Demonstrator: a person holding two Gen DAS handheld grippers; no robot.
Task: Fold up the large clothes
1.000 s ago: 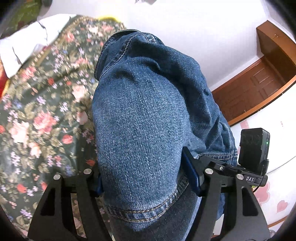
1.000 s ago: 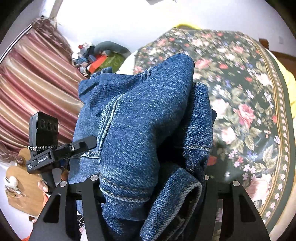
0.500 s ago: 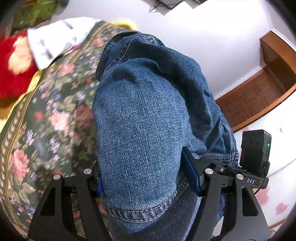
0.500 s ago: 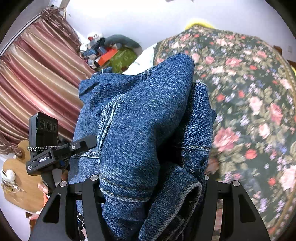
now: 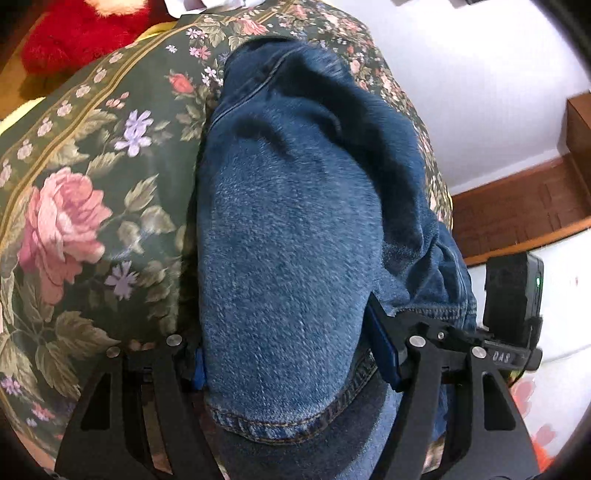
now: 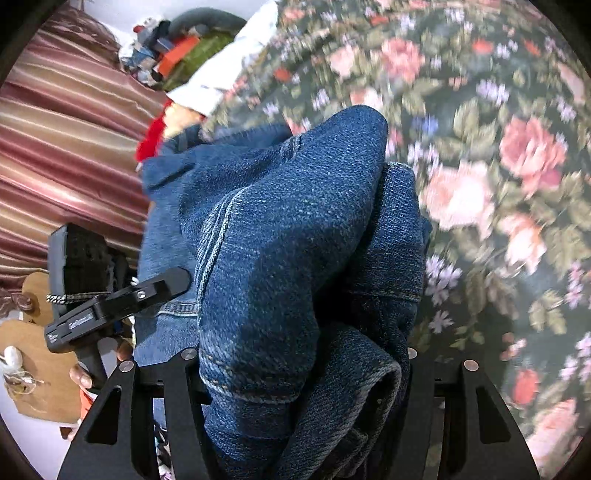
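Observation:
A pair of blue denim jeans [image 5: 295, 236] fills the middle of both views, bunched and draped over the fingers. My left gripper [image 5: 291, 354] is shut on a thick fold of the jeans near a stitched hem. My right gripper [image 6: 299, 365] is shut on another bunch of the same jeans [image 6: 288, 240]. The jeans hang close above a dark green floral bedspread [image 5: 85, 206], which also shows in the right wrist view [image 6: 498, 184]. The fingertips are hidden by the denim. The other gripper shows at the edge of each view.
A red plush toy [image 5: 81, 29] and white cloth [image 6: 229, 77] lie at the far edge of the bed. Striped curtains [image 6: 62, 147] and a pile of items [image 6: 173, 48] stand beyond it. A wooden door [image 5: 517, 210] is at the right.
Both grippers have come down toward the bedspread with the jeans still gripped; the floral cloth now looks much closer and larger, with motion blur in the right wrist view.

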